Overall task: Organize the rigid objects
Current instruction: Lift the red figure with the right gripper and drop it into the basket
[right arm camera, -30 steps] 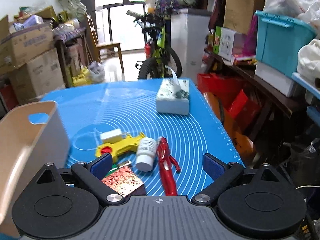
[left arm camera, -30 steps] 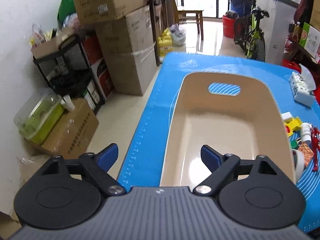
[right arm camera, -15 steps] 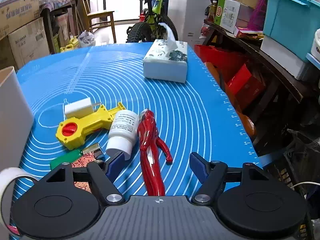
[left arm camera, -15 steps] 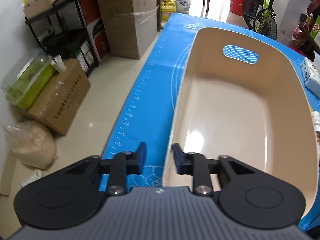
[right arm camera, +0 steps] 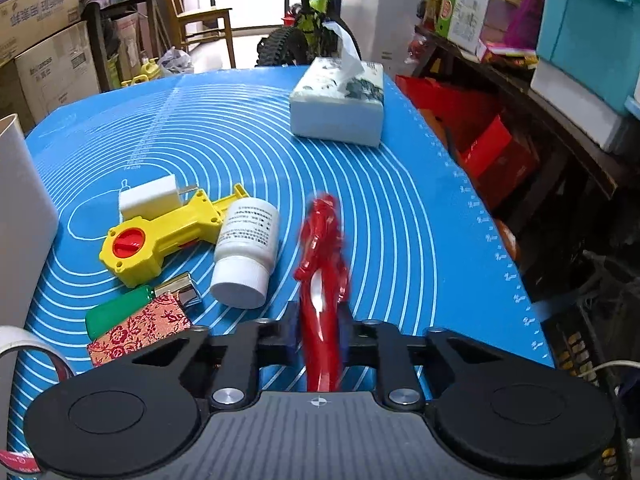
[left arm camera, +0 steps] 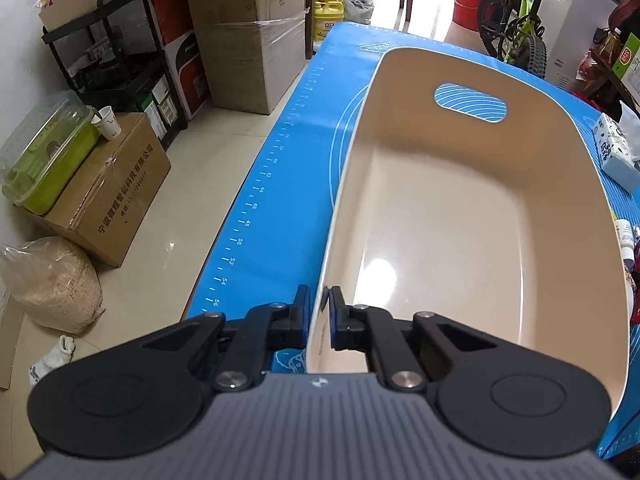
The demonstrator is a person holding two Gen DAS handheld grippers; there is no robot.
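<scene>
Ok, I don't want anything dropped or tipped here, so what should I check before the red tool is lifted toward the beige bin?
1. Right gripper shut on the red tool: ok.
2. Left gripper closing over the beige bin wall, one finger on each side: ok.
3. Bin interior free of objects: ok.
4. White bottle lies apart from the tool: ok.
5. Tool's grip secure enough to lift: cannot tell, image blurred.

beige bin (left arm camera: 460, 216), red tool (right arm camera: 322, 256), blue ringed mat (right arm camera: 240, 140)
</scene>
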